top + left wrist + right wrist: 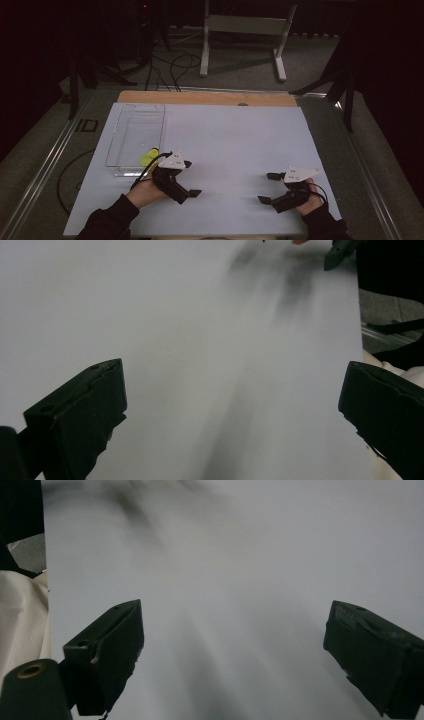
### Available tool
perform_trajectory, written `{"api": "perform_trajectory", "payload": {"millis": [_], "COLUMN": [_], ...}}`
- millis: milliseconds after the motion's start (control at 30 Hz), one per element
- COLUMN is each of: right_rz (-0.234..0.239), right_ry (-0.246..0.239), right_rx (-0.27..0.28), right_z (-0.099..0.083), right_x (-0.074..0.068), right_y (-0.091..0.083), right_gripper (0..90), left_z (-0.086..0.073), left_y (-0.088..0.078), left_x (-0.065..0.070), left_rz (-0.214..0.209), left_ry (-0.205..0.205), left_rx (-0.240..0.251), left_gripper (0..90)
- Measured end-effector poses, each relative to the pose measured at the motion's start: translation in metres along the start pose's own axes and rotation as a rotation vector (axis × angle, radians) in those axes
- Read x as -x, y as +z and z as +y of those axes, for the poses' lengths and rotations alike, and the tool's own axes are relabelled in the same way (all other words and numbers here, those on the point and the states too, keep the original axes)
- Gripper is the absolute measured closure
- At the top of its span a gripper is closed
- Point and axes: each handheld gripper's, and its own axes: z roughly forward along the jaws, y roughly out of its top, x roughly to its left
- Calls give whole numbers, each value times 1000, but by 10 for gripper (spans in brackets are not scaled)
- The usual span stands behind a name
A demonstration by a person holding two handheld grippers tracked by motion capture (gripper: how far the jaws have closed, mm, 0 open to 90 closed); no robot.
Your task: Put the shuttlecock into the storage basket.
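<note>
A clear plastic tray [134,131] lies on the white table top [225,145] at the left. A small yellow object [149,156] rests at the tray's near right corner. My left gripper [192,178] is just right of that corner, low over the table and open; its own view shows the jaws wide apart [235,405] over bare white surface. My right gripper [268,188] sits near the front right, pointing left, also open, with nothing between its jaws [235,650]. A jaw tip of the right gripper [339,251] appears at the top of the left gripper view.
A wooden strip [207,97] runs along the table's far edge. On the floor beyond stand a white frame [245,30] and loose cables [170,65]. Dark stands flank the table at both sides. White surface stretches between the grippers.
</note>
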Motion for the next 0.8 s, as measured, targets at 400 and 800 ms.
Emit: {"api": "perform_trajectory", "payload": {"millis": [400, 800], "right_rz": [-3, -4], "right_ry": [-6, -2], "right_rx": [-5, -4], "right_z": [-1, -2], "right_x": [-1, -1], "right_y": [0, 0], "right_gripper": [95, 95], "left_z": [-28, -56], "left_y": [-19, -36], "left_x": [1, -2], "left_rz": [7, 28], "left_ry": [-11, -34], "left_rx": [3, -5], "left_gripper": [0, 0]}}
